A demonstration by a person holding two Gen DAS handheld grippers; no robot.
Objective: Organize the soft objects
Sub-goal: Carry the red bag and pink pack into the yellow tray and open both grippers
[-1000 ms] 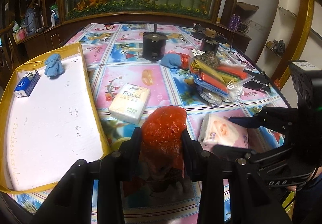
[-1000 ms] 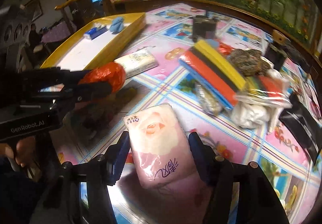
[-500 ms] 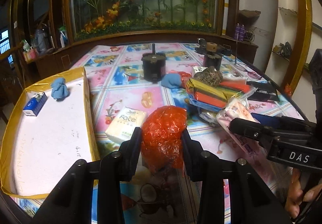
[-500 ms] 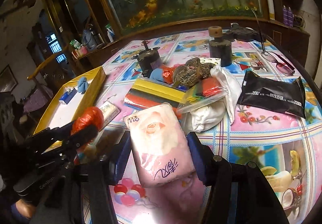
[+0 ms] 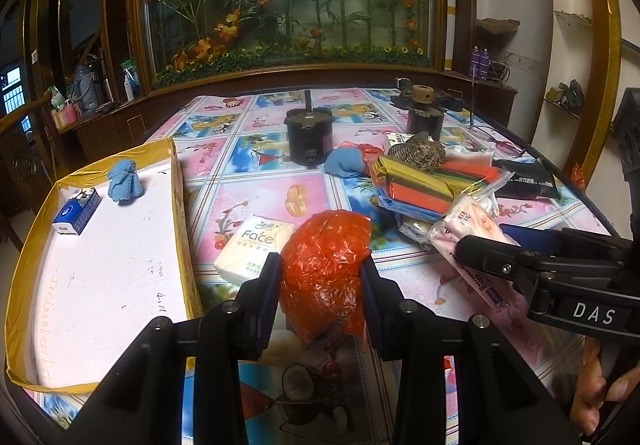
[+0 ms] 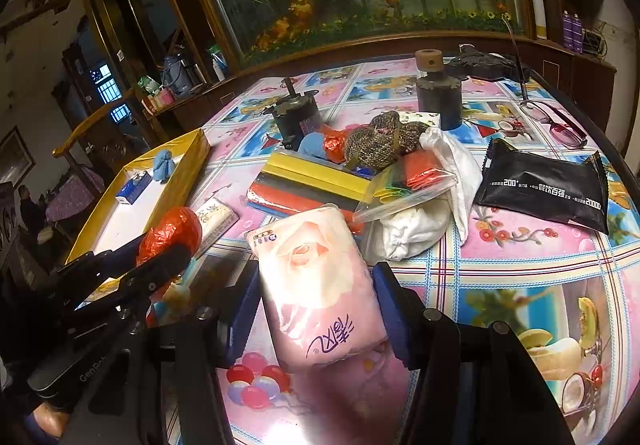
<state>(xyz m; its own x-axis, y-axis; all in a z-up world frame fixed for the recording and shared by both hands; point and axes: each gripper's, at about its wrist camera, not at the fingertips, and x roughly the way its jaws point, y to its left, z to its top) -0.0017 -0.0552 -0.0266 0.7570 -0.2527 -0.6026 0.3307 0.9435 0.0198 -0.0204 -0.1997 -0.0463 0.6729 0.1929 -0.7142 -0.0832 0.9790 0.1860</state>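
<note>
We hold two things above the patterned table [image 6: 520, 257] at once. Our left gripper [image 5: 320, 281] is narrowed on a crumpled red plastic bag [image 5: 326, 265], its pads pressed into both sides so that the bag bulges up between the fingers [image 5: 266, 285] and hangs clear of the cloth. Our right gripper [image 6: 316, 301] stands wider and clamps a pink tissue pack [image 6: 316, 281] printed with a rose, lengthwise between its blue pads, lifted off the table.

We take the yellow-rimmed tray [image 5: 180, 213] as the landmark. Inside it, at its far end, sit a small blue tissue box [image 5: 76, 211] and a blue cloth bundle [image 5: 124, 181], apart from each other on the white floor. Just beside the tray's right wall, on the table, lies a pale "Face" tissue pack [image 5: 252, 245]. The red bag is right of that wall, nearer to us than the Face pack. The pink pack is further right again, well apart from the tray.

Beyond it, right of the tray, is a heap: colored bags in a clear pouch [image 6: 320, 181], a brown scouring ball [image 6: 376, 145], a white cloth [image 6: 424, 221] and a black packet [image 6: 544, 185].
</note>
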